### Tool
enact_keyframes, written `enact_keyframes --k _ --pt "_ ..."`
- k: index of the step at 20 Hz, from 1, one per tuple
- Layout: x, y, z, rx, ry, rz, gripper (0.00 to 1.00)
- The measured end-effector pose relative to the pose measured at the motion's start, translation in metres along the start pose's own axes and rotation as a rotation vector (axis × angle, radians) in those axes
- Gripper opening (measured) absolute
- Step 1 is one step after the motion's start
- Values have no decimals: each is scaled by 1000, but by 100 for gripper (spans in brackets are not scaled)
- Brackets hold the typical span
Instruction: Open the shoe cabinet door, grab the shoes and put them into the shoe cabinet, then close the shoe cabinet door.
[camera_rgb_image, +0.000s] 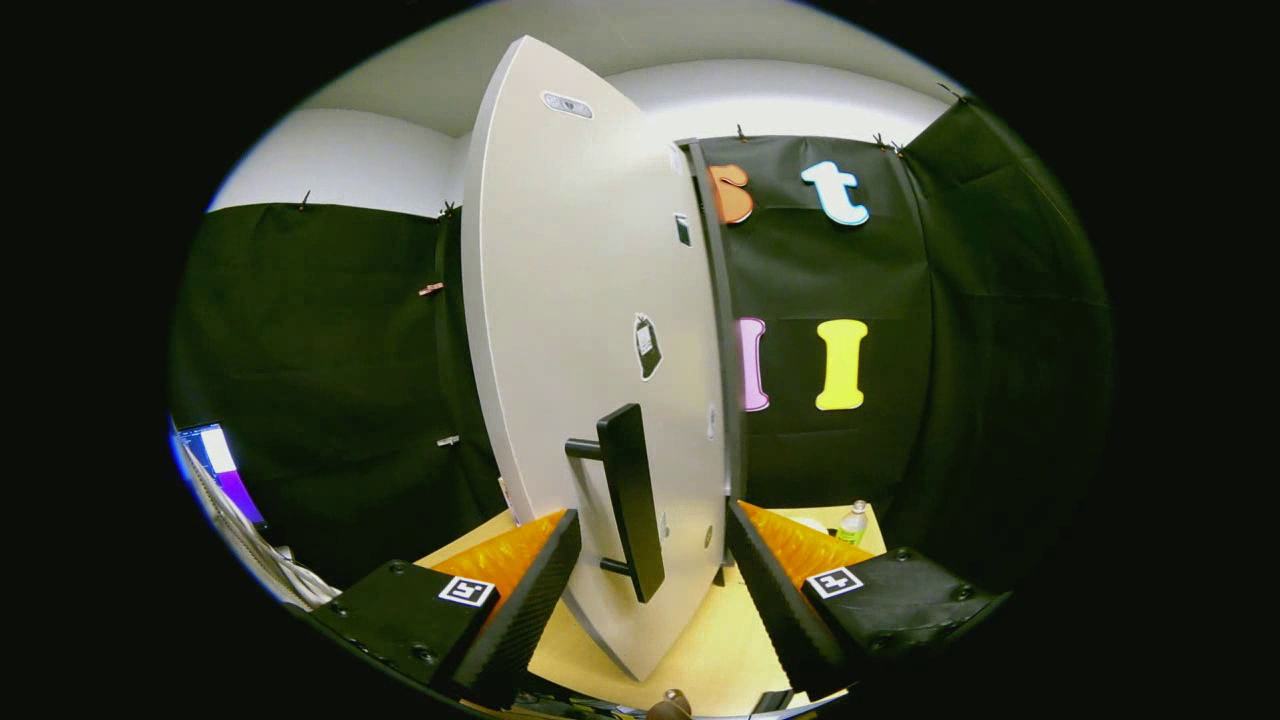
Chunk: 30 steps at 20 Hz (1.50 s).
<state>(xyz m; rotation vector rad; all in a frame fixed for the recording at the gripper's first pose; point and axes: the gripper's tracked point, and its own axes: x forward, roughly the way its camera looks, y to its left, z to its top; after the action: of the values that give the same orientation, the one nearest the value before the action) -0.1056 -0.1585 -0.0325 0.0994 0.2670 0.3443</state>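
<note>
Shoe cabinet door (580, 330) swung out edge-on, dark bar handle (632, 500) between spread fingers of gripper (655, 585), neither touching. Shoes unseen. Fits opening or closing alike; either way, centre handle, squeeze squarely, follow hinge arc.

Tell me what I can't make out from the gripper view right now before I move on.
- Cabinet interior and any shoes: hidden behind the swung cabinet door.
- Contact with the black door handle: it sits between the open fingers of the hand-held gripper, but touch is unclear.
- Stickers on the door: too small.
- Bottle beyond the fingers: partly hidden by one finger.
</note>
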Motion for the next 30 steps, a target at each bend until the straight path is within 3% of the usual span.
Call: enact_keyframes --k 13,21,30 --pt "113 149 -9 -5 -44 -44 98" --pt "134 175 -17 -21 -38 -88 98" --pt "130 171 -7 -62 -77 -130 98"
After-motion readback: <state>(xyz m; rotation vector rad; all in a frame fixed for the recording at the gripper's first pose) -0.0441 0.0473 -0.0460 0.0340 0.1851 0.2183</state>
